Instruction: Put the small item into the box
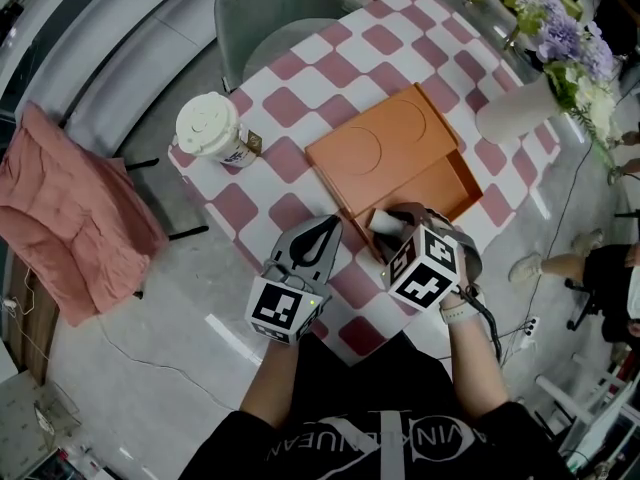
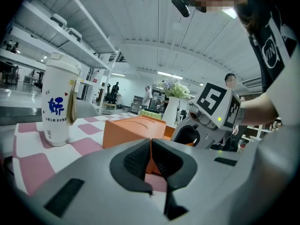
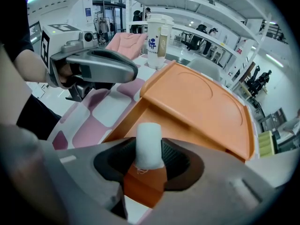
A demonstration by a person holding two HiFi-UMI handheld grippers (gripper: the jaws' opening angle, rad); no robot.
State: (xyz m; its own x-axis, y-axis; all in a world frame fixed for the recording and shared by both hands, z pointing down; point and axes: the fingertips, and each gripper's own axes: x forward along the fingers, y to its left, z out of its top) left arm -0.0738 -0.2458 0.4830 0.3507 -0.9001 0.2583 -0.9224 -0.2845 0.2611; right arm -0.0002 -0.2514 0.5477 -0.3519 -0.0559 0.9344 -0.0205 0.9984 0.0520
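Holds a small white cylindrical item (image 3: 148, 144) upright in the right claw (image 3: 149, 159), clenched on its lower half, just above the near wall of the open tray of a flat orange cardboard box (image 3: 197, 125), with the box's orange lid (image 3: 201, 95) slid back over the far part. Calls, by the look of it, for only a short carry forward. Bring the item fully over the tray floor, clear of the near wall. Lower almost to the bottom, then release gently to avoid a bounce or a roll over the edge. Stay clear of the lid's front edge on the way in. Holds the left claw (image 2: 151, 161) clenched on nothing, pads pressed together, low over the desk (image 1: 290, 103) just beside the box's near-left corner. Best left there out of the way, or pressed against the box in case of sliding on the cloth. Rests, box and all, on a pink-and-white checked covering, with a white lidded paper cup with blue print (image 1: 210, 128) well apart to the left and a white vase (image 1: 515, 108) of purple and white flowers (image 1: 565, 38) beyond on the right. Around the desk: a grey-green chair (image 1: 270, 13) at the far side, a pink garment (image 1: 75, 203) draped over a seat to the left, a grey floor (image 1: 190, 298). In the gripper views, a bright hall with long white shelves and a few distant people.
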